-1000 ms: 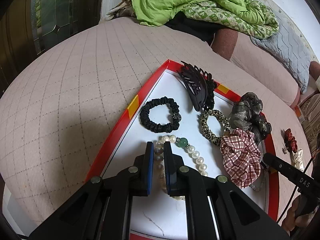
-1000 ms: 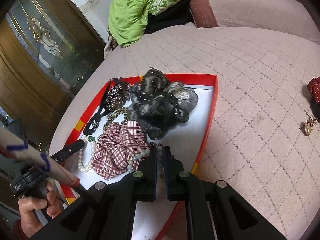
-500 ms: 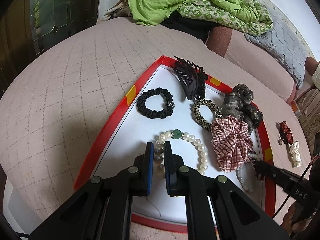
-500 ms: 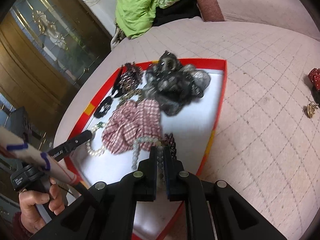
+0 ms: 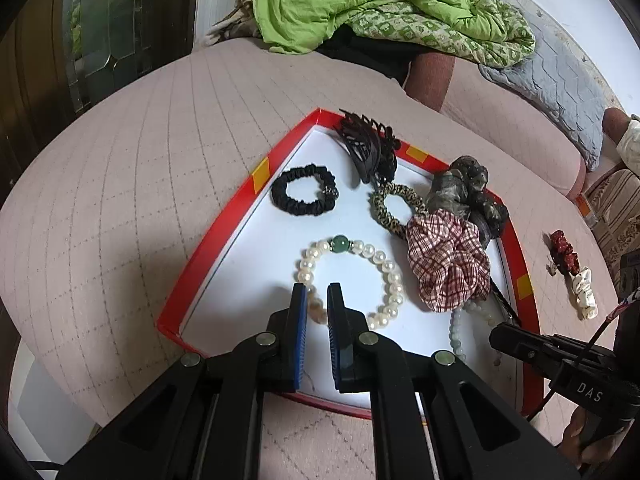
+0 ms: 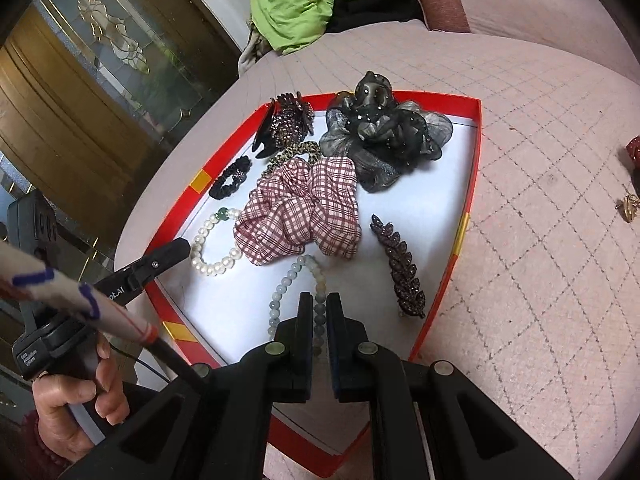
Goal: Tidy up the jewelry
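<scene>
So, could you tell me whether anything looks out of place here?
Yes: a red hair clip and a white scrunchie lie on the pink cushion, outside the red tray holding everything else.

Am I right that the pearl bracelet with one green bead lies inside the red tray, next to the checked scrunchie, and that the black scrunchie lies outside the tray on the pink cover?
Not quite. The black scrunchie also lies inside the red tray, as the left wrist view shows. The pearl bracelet is in the tray, beside the checked scrunchie.
</scene>
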